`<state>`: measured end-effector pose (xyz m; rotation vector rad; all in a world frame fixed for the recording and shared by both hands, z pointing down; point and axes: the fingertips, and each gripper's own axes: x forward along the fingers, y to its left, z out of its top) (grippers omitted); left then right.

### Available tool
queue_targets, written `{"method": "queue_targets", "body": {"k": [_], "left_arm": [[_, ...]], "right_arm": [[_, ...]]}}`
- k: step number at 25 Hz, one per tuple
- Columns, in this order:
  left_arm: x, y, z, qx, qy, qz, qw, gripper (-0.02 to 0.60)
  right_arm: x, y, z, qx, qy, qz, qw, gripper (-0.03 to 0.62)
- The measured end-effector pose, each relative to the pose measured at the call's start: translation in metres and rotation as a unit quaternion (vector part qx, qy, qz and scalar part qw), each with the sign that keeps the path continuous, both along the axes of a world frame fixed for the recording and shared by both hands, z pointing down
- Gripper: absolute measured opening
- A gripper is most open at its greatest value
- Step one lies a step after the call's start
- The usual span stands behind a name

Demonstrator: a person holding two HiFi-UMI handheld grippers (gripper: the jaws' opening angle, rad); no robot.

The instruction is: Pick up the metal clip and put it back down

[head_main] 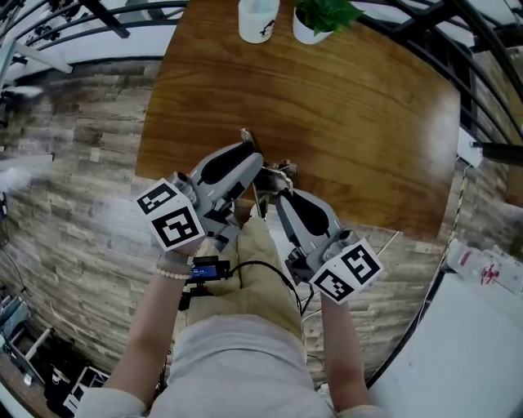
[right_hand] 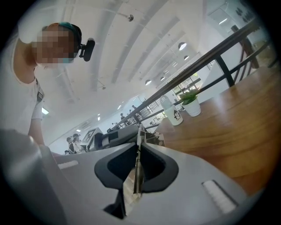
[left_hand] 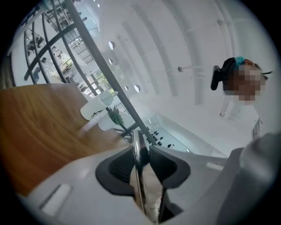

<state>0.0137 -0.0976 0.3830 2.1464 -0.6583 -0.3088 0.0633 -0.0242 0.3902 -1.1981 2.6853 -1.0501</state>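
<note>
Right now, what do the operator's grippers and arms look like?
Left gripper and right gripper: grey moulded shells, black pads, each with a white cube of black square markers. Black cable loops from a small black box at the left wrist, beside a bead bracelet. Short pale sleeves.

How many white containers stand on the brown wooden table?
2: a white cup with dark print and a white pot holding a green plant, side by side at the table's far edge.
</note>
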Motion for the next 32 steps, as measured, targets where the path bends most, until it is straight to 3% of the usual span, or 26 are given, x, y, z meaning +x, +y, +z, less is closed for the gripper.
{"method": "queue_targets", "body": {"k": [18, 32], "left_arm": [[-0.015, 0.026, -0.095, 0.126, -0.054, 0.013, 0.9905, 0.109], [-0.027, 0.036, -0.161, 0.194, -0.029, 0.002, 0.9805, 0.109]], "right_arm": [[-0.02, 0.02, -0.071, 0.108, 0.06, -0.031, 0.992, 0.054], [-0.029, 0.025, -0.132, 0.2, 0.1, -0.019, 0.974, 0.054]]}}
